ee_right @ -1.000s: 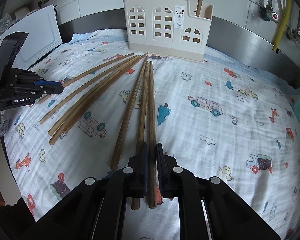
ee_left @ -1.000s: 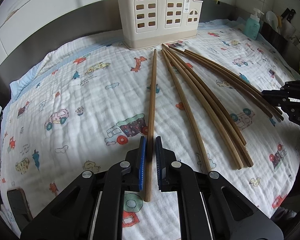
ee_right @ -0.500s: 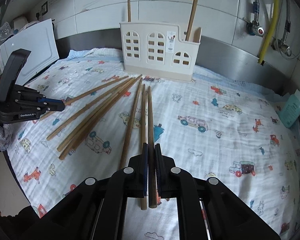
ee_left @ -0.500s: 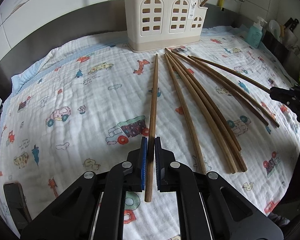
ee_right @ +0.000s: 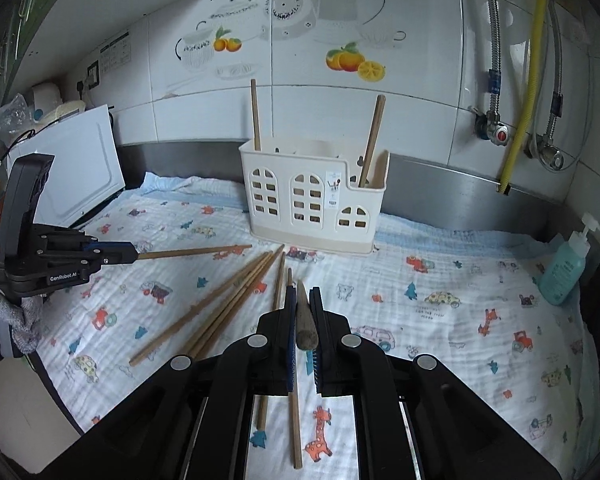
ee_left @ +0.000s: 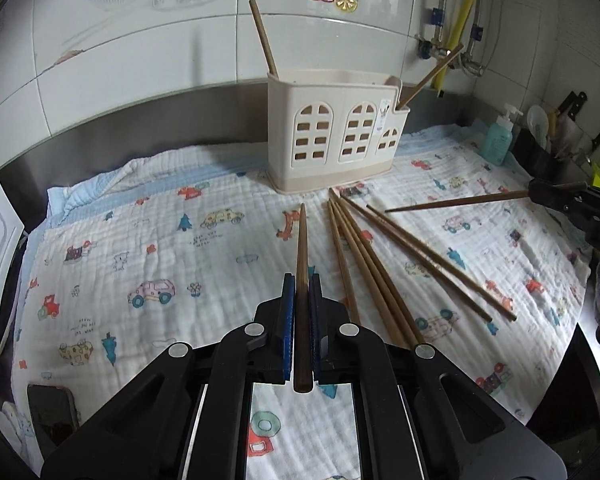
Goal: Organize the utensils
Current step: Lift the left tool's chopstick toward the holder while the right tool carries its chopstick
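Observation:
My left gripper [ee_left: 301, 282] is shut on a brown wooden chopstick [ee_left: 301, 240] that is lifted off the cartoon-print cloth [ee_left: 160, 248], tip toward the cream utensil holder [ee_left: 336, 140]. In the right wrist view my right gripper [ee_right: 303, 296] is shut on another chopstick [ee_right: 305, 322], also raised. Each view shows the other gripper: the right gripper [ee_left: 536, 192] with its chopstick [ee_left: 456, 203], the left gripper [ee_right: 132, 255] with its chopstick [ee_right: 192, 252]. Several loose chopsticks [ee_right: 228, 300] lie fanned on the cloth. Two chopsticks [ee_right: 255, 116] stand in the holder [ee_right: 312, 204].
A teal soap bottle [ee_right: 564, 272] stands at the right edge of the cloth, with knives [ee_left: 572, 108] and dishware behind it. A white appliance [ee_right: 80, 168] sits at the far left. A phone [ee_left: 52, 412] lies by the cloth's near left corner. Pipes run down the tiled wall.
Both grippers have risen, each lifting one chopstick off the cloth. Both views now tilt up, showing more of the wall and the holder's top.

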Demonstrator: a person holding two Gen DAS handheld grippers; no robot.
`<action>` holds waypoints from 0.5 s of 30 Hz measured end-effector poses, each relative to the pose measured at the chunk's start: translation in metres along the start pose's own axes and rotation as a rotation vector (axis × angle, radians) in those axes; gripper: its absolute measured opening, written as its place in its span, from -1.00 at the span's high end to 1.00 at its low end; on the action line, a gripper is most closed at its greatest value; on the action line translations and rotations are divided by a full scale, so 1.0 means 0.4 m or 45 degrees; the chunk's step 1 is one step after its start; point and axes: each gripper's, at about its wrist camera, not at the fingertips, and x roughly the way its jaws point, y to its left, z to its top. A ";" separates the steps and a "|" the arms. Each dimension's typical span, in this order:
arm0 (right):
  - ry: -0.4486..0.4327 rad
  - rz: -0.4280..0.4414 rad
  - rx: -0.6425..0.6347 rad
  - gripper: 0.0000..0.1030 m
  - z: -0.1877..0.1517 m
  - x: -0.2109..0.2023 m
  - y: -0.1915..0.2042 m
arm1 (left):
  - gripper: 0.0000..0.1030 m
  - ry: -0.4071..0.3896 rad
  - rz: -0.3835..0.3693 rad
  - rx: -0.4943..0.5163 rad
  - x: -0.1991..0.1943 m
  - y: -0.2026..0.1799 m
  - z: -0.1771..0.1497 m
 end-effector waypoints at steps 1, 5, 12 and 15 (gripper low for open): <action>-0.010 0.004 0.005 0.88 0.011 0.001 0.000 | 0.89 -0.013 0.001 -0.003 -0.005 -0.001 0.008; -0.046 0.026 0.027 0.88 0.055 0.006 -0.003 | 0.89 -0.051 -0.010 -0.015 -0.013 -0.001 0.040; -0.087 0.055 0.030 0.88 0.136 0.000 -0.009 | 0.90 -0.096 -0.025 -0.002 -0.030 -0.006 0.096; -0.114 0.061 0.034 0.88 0.184 -0.014 -0.024 | 0.90 -0.120 -0.039 0.004 -0.045 -0.007 0.128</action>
